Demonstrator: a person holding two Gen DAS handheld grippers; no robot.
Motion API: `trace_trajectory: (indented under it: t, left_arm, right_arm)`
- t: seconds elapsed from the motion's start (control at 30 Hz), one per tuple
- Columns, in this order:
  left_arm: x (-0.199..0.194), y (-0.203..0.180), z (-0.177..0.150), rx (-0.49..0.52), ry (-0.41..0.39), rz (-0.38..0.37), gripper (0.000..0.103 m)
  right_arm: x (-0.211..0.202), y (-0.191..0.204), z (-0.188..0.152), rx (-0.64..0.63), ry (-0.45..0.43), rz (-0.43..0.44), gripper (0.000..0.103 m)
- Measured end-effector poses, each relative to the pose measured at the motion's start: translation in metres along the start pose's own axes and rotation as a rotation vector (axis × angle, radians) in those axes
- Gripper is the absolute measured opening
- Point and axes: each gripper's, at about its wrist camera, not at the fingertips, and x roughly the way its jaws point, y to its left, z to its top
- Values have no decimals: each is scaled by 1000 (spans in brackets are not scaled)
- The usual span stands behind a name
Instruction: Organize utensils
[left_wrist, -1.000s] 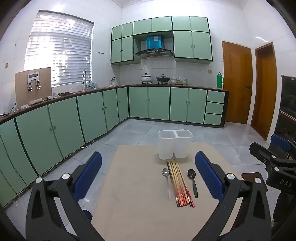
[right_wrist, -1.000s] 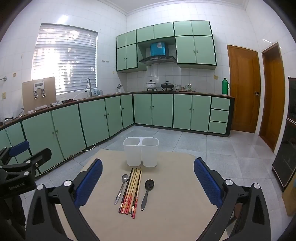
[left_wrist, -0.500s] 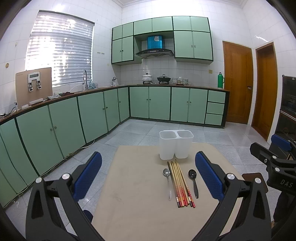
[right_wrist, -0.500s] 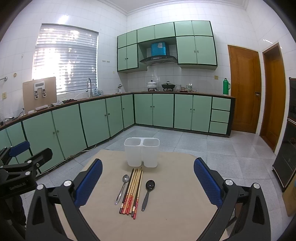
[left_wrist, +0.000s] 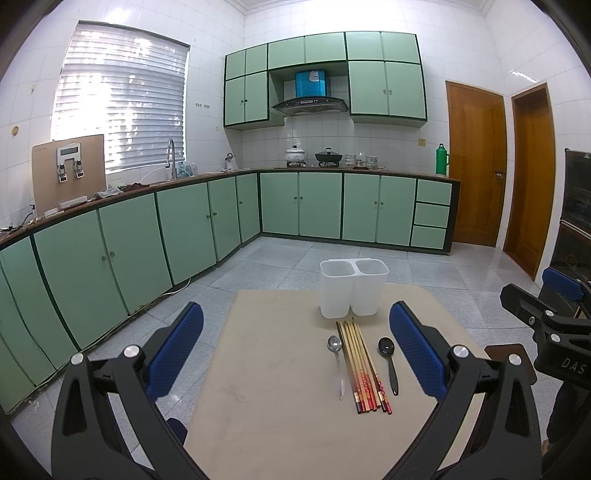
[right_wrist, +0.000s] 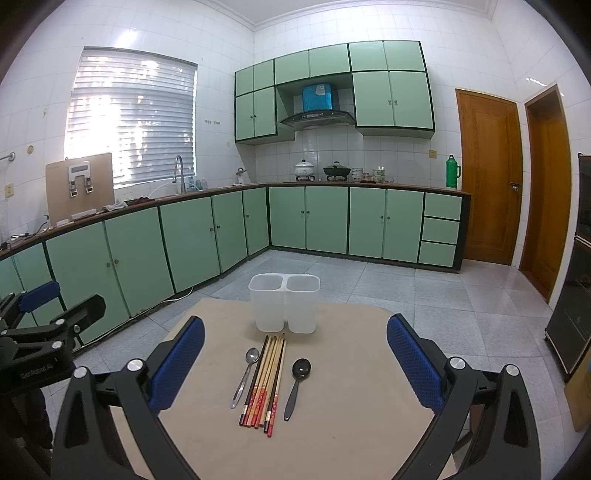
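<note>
Utensils lie in a row on the beige table (right_wrist: 343, 424), all ahead of my fingers and none touched. From the right wrist view, my right gripper (right_wrist: 295, 363) has its blue pads (right_wrist: 177, 363) spread wide with nothing between them; the whole row falls inside that gap. Reading from the left pad across: a metal spoon (right_wrist: 245, 374), bowl pointing away from me, then a bundle of chopsticks (right_wrist: 266, 380) just beside it with red-patterned ends nearest me, then a black spoon (right_wrist: 296, 386) a little apart on the right-pad side. Past the chopstick tips stands a white two-compartment holder (right_wrist: 284, 302), upright at the far table edge; I see nothing in either compartment. From the left wrist view, my left gripper (left_wrist: 295, 349) is likewise spread wide and holds nothing. Here the utensils sit off toward the right pad (left_wrist: 415, 350): metal spoon (left_wrist: 337, 356), chopsticks (left_wrist: 362, 365), and black spoon (left_wrist: 388, 360) just inside that pad. The holder (left_wrist: 354, 288) stands beyond them, also nearer the right pad than the left. Each gripper shows at the edge of the other's view, well clear of the row. Background: green cabinets (right_wrist: 325, 221) and a wooden door (right_wrist: 489, 177).
</note>
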Motion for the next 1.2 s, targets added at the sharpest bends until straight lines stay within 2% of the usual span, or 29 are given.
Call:
trace_trajectory:
  t: [1.2]
  left_arm:
    - [6, 6, -5, 0, 13, 4, 98]
  right_arm:
    - [13, 0, -8, 10, 17, 6, 97]
